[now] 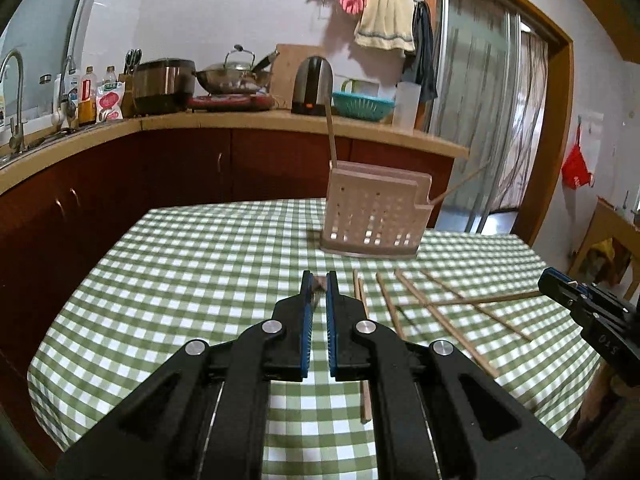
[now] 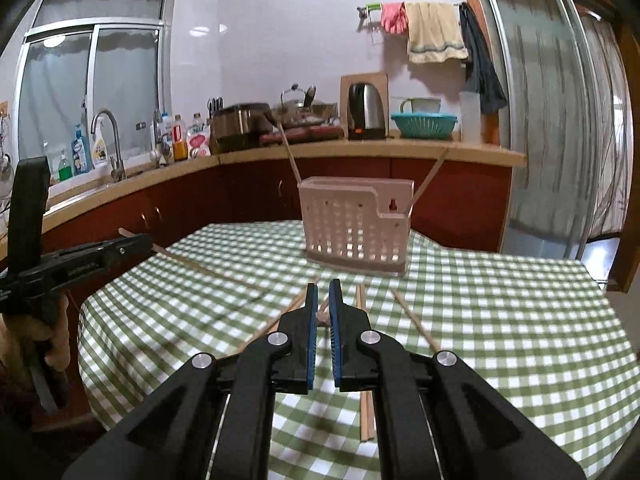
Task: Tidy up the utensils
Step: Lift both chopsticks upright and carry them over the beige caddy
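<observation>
Both views look forward along their own jaws, low over the checked tabletop (image 1: 200, 248) toward the kitchen wall. The left wrist view has the perforated holder (image 1: 374, 216) ahead and slightly right of its jaws; the right wrist view has it nearly straight ahead. Both share the holder, the loose chopsticks (image 2: 416, 322) beside the jaws, and the far cabinets (image 1: 180, 168). Each view catches the other gripper at its edge

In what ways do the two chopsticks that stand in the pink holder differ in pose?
The left chopstick stands nearly upright at the left end of the holder, while the right chopstick leans far outward from the lower, notched right end. The left chopstick also rises higher above the rim than the right chopstick. Both are plain wooden sticks.
</observation>
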`<state>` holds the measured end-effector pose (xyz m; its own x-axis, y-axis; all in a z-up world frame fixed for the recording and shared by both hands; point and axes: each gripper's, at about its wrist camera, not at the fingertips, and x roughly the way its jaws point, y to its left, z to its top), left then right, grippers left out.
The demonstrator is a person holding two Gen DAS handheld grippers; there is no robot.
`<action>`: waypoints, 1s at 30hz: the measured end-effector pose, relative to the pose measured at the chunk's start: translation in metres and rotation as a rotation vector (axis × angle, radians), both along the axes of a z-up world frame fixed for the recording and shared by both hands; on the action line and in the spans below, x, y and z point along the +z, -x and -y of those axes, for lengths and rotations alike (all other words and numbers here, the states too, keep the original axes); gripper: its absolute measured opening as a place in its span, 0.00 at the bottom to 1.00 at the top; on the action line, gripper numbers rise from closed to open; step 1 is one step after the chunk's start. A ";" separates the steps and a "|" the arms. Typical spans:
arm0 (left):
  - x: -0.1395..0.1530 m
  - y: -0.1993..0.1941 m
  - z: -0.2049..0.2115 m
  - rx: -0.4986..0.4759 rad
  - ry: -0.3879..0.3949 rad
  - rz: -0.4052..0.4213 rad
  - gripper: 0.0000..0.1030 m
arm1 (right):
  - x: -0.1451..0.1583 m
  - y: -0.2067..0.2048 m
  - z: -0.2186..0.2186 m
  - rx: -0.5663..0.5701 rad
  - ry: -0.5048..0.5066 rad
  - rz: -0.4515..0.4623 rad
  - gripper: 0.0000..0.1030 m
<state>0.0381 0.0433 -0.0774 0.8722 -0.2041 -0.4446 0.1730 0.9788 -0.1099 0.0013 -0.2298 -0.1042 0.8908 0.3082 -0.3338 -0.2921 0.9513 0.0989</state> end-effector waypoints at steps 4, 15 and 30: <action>0.018 -0.001 -0.003 -0.006 0.011 0.026 0.06 | 0.015 -0.001 0.005 -0.008 -0.009 0.026 0.06; 0.036 -0.021 0.000 -0.041 -0.017 0.030 0.06 | 0.038 -0.029 0.004 0.006 0.000 0.022 0.06; 0.042 -0.065 -0.002 -0.065 0.002 0.024 0.07 | 0.050 -0.075 -0.003 0.025 -0.012 0.045 0.06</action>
<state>0.1033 0.0457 -0.0350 0.8676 -0.2613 -0.4230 0.2387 0.9652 -0.1067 0.0760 -0.2268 -0.0543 0.8967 0.3346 -0.2897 -0.3205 0.9423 0.0965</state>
